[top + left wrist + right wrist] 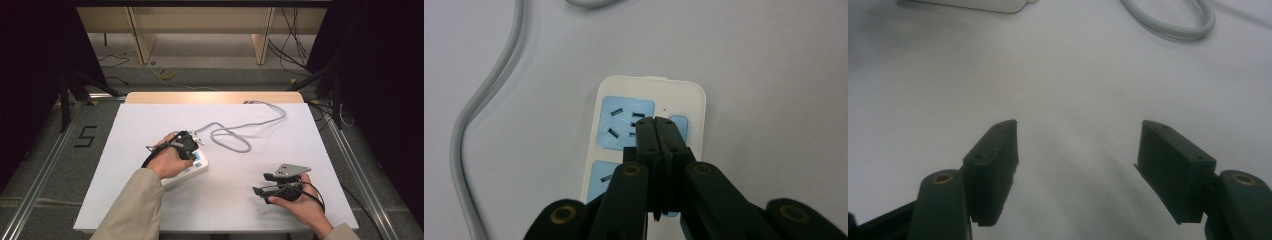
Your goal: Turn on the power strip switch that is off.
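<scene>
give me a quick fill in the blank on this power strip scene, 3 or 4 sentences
1. The left claw has its jaws ____ with the tips over the power strip.
2. The right claw has its jaws ____ above the bare white table.
3. The socket faces on the power strip are light ____ in colour.
4. The grey cable lies in a ____ on the table beyond the strip.

Missing words: shut; open; blue; loop

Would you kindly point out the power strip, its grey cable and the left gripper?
power strip [651, 92]: left gripper view, white top edge of its casing.
grey cable [235, 145]: high view, loop of the cable.
left gripper [656, 121]: left gripper view, tips of its closed fingers.
</scene>
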Tool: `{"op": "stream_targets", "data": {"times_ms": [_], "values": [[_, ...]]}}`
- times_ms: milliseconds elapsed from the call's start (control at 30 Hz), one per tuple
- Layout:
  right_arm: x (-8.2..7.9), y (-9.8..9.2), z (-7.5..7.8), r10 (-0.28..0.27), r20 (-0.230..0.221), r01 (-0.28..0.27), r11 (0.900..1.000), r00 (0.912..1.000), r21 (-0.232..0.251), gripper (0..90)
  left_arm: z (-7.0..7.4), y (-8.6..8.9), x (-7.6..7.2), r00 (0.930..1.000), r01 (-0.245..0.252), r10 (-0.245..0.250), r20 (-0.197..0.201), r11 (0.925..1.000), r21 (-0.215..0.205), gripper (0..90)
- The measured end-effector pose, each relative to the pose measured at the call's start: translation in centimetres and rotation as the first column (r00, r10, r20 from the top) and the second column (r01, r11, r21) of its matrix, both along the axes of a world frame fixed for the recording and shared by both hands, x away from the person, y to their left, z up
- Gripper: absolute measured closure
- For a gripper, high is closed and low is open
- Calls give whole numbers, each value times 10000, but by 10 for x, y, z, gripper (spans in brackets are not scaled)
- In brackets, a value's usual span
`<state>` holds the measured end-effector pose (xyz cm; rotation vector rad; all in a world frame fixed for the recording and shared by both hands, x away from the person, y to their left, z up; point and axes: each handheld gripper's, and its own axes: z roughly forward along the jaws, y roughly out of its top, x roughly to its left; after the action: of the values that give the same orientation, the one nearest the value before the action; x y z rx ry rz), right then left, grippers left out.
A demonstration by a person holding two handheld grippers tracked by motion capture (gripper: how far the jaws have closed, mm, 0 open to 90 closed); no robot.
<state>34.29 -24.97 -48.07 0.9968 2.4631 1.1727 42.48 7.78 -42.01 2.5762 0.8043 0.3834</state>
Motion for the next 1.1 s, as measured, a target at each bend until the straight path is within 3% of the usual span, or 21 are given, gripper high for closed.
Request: {"op": "stream_targets", "data": {"times_ms": [300, 1100], "values": [[0, 0, 0, 5, 1, -5, 10000, 10000, -2, 333, -2, -6, 0, 9999, -131, 130, 80, 9997, 201, 897], [0, 0, 0, 41, 18, -41, 10000, 10000, -3, 330, -10, -16, 2, 9995, -126, 134, -283, 9995, 280, 897]]}}
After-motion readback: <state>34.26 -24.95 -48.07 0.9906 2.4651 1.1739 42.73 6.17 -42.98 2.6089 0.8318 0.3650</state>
